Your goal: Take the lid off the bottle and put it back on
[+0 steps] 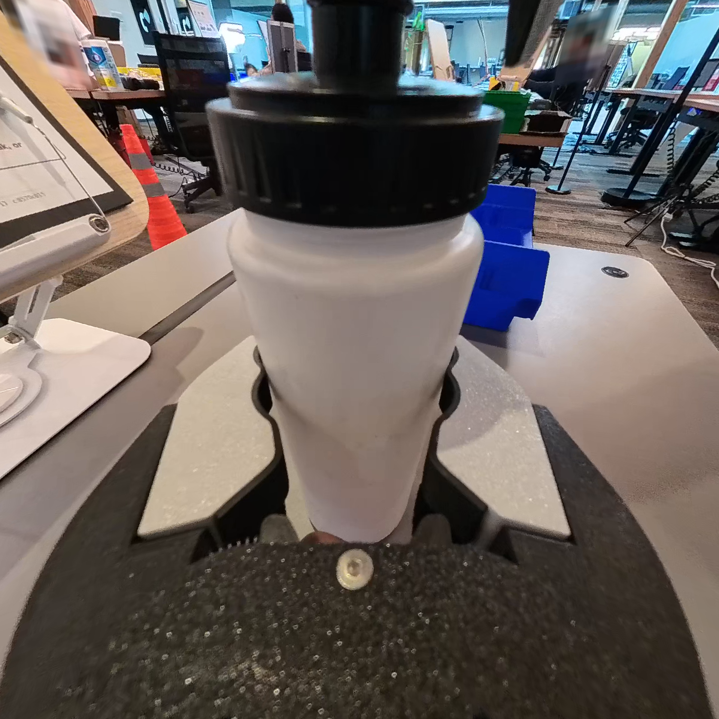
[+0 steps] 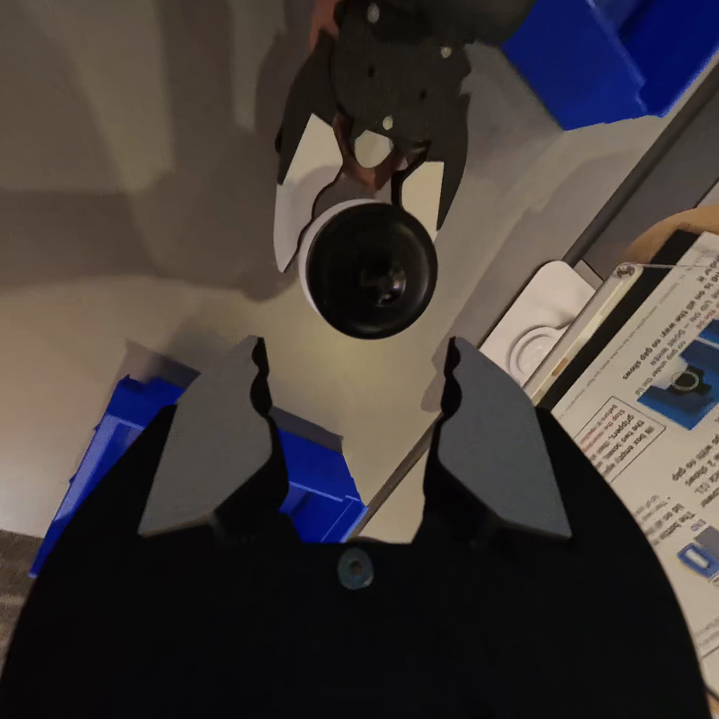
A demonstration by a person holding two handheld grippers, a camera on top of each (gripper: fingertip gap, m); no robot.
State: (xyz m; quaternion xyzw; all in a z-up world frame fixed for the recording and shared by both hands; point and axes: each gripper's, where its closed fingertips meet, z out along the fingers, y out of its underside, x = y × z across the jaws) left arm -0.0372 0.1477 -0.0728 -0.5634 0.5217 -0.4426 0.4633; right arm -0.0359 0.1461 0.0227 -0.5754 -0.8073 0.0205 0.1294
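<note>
White bottle [image 1: 358,350] gripped in left claw [image 1: 356,373], below the spread right claw [image 2: 356,373]

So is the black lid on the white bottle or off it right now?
On. The black lid sits around the neck of the white bottle; the right gripper is open, clear of it.

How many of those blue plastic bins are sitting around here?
2. One blue bin lies beyond the left tool that grips the white bottle. The other bin shows beneath the open right tool. More may be hidden.
</note>
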